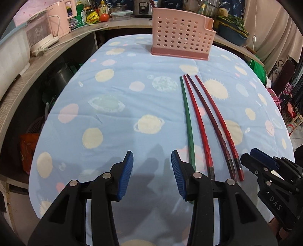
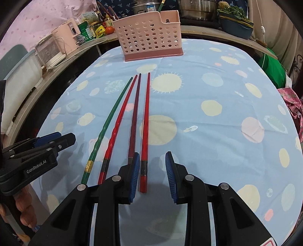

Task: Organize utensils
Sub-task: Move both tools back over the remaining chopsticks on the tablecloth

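Several long chopsticks lie side by side on the blue planet-print tablecloth [image 1: 117,136]: a green one [image 1: 187,117], a red one [image 1: 197,121], a dark maroon one [image 1: 209,121] and another red one [image 1: 217,121]. A pink perforated utensil holder [image 1: 181,37] stands upright at the table's far end. My left gripper [image 1: 152,160] hovers open just left of the green chopstick, with only cloth between its fingers. My right gripper [image 2: 152,160] is open low over the near ends. The rightmost red chopstick [image 2: 144,132] shows in its gap, close to the left pad [image 2: 135,170], with no pad pressing on it.
A curved counter [image 1: 62,47] wraps the table's left and far sides, carrying a pink appliance [image 1: 56,20], jars, a tomato [image 1: 103,17], pots and a tub of greens [image 1: 233,32]. A green bundle [image 2: 272,64] sits past the right edge. Dark shelves lie below the table's left edge.
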A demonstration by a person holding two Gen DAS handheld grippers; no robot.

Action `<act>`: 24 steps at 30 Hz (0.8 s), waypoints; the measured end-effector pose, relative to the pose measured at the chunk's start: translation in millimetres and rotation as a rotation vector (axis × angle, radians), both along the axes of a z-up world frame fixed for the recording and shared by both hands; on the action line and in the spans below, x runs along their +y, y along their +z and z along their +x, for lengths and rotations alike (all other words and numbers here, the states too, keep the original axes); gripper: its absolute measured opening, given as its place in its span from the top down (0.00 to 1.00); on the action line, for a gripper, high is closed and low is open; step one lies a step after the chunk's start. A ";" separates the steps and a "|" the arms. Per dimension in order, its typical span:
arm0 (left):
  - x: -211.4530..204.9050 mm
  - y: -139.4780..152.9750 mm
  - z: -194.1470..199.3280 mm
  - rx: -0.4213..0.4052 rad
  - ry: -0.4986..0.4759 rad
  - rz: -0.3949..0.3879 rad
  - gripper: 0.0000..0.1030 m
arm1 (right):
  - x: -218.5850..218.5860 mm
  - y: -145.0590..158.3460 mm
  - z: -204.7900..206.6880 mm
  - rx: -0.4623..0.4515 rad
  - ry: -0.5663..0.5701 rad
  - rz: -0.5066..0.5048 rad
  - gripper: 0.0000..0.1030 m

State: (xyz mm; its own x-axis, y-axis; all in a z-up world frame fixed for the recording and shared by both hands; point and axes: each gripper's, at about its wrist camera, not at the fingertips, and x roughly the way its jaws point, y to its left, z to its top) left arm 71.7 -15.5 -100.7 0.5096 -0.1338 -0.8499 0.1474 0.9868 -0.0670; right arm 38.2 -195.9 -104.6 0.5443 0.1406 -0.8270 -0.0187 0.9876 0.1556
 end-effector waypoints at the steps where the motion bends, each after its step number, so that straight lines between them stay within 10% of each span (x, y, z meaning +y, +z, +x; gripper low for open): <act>1: -1.0 -1.9 -1.2 0.006 -0.004 0.000 0.61 | 0.6 -1.5 -0.8 0.004 0.002 0.001 0.74; 24: -23.3 -17.0 -19.0 0.033 -0.087 -0.022 0.50 | -0.7 -11.6 -6.2 0.008 0.003 -0.037 0.88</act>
State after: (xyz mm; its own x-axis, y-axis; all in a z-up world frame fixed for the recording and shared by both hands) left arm 52.7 -38.8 -117.7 0.4672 -0.1953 -0.8623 0.2296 0.9687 -0.0950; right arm 32.0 -196.6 -116.2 0.5371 0.1113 -0.8361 -0.0201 0.9927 0.1192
